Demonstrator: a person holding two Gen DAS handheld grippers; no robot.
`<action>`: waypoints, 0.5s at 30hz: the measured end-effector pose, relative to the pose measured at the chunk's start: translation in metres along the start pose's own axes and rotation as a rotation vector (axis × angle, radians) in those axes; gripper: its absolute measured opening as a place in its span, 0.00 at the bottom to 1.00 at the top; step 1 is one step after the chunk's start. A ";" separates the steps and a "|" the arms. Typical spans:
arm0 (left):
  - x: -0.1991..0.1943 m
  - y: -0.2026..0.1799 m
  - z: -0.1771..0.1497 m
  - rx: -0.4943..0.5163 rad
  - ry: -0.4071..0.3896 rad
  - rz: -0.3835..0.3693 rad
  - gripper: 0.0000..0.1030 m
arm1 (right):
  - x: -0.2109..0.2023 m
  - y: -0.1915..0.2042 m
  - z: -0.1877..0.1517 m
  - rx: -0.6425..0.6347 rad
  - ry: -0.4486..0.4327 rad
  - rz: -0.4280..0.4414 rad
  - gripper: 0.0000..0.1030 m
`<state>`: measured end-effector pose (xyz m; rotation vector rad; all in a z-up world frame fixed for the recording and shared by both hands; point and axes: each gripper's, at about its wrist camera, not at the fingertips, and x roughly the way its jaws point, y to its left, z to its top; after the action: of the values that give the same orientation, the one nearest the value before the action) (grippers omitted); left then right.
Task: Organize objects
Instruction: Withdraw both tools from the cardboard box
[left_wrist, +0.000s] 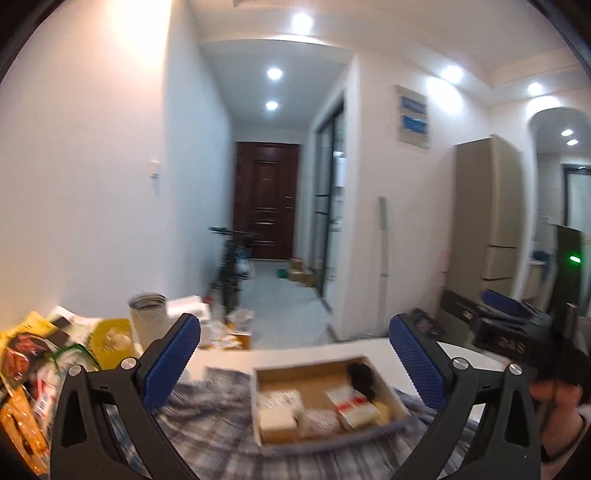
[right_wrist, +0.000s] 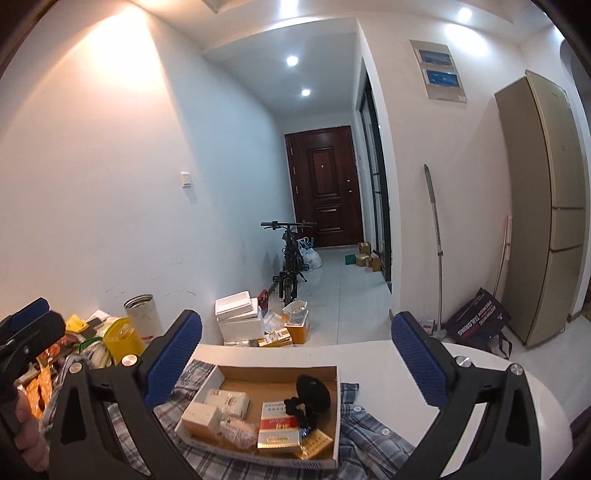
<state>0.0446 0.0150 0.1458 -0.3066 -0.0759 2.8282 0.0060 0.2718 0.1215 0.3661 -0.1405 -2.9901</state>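
both gripper jaws stand wide apart, empty. the right gripper (right_wrist: 295, 347) has the cardboard box (right_wrist: 266, 406) at six o'clock; left gripper (left_wrist: 293, 349) likewise.

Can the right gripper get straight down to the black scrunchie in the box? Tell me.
Probably yes. The right gripper stands with jaws wide and empty, raised behind the open cardboard box. The black scrunchie lies on top at the box's right side, uncovered, and the left gripper is off to the side.

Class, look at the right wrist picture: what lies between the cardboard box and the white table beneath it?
A plaid shirt is spread under the cardboard box, covering that part of the white table. The right wrist view shows it best.
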 end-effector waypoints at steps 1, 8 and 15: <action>-0.009 0.000 -0.005 -0.010 0.000 -0.016 1.00 | -0.008 0.000 -0.002 -0.005 0.001 0.006 1.00; -0.073 -0.001 -0.037 -0.018 -0.017 -0.024 1.00 | -0.082 0.015 -0.039 -0.076 -0.004 0.110 1.00; -0.109 -0.006 -0.074 -0.055 -0.038 -0.038 1.00 | -0.112 0.017 -0.092 0.016 0.071 0.187 1.00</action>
<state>0.1637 -0.0103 0.0960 -0.2608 -0.1654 2.7977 0.1384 0.2631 0.0608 0.4343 -0.1808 -2.7894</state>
